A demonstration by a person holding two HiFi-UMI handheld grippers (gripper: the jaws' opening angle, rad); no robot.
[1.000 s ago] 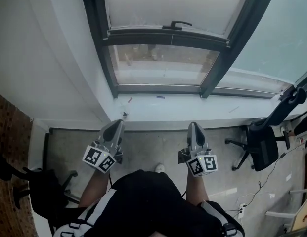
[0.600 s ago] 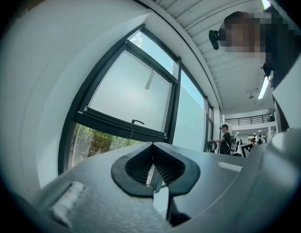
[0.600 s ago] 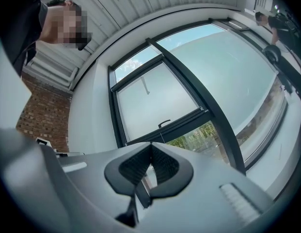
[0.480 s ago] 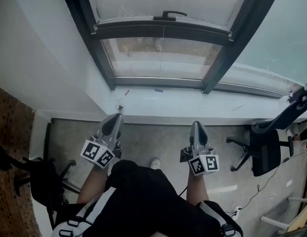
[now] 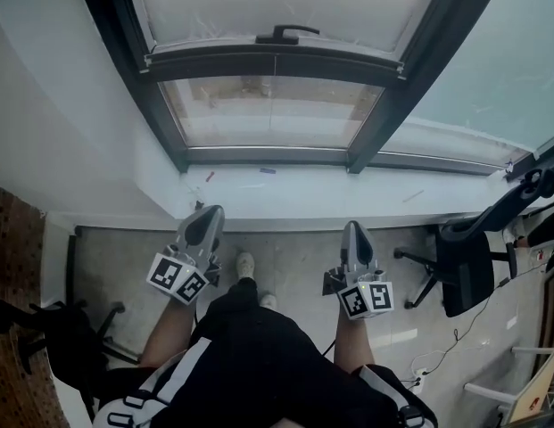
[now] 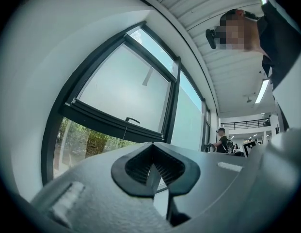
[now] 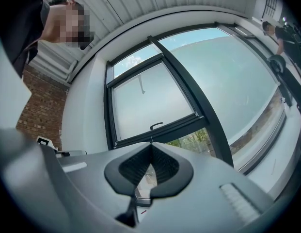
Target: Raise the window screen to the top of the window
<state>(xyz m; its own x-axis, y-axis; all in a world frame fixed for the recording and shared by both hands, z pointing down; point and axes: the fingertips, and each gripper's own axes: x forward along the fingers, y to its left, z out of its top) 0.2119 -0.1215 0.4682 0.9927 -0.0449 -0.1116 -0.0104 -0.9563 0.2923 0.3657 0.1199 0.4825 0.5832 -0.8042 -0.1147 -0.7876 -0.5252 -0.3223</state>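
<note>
Short of the sill [image 5: 285,190], left gripper [image 5: 205,219] and right gripper [image 5: 352,232] are hovering clenched, empty. Both are facing the window screen [image 5: 285,3], well apart from its handle [image 5: 281,34].

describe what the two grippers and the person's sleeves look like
The left gripper and right gripper are both grey, tapered shells. Each carries a white cube printed with black square markers at its rear. Their pads are black and ribbed, framed by a dark rim. The person wears a black top with white stripes on the sleeves.
</note>
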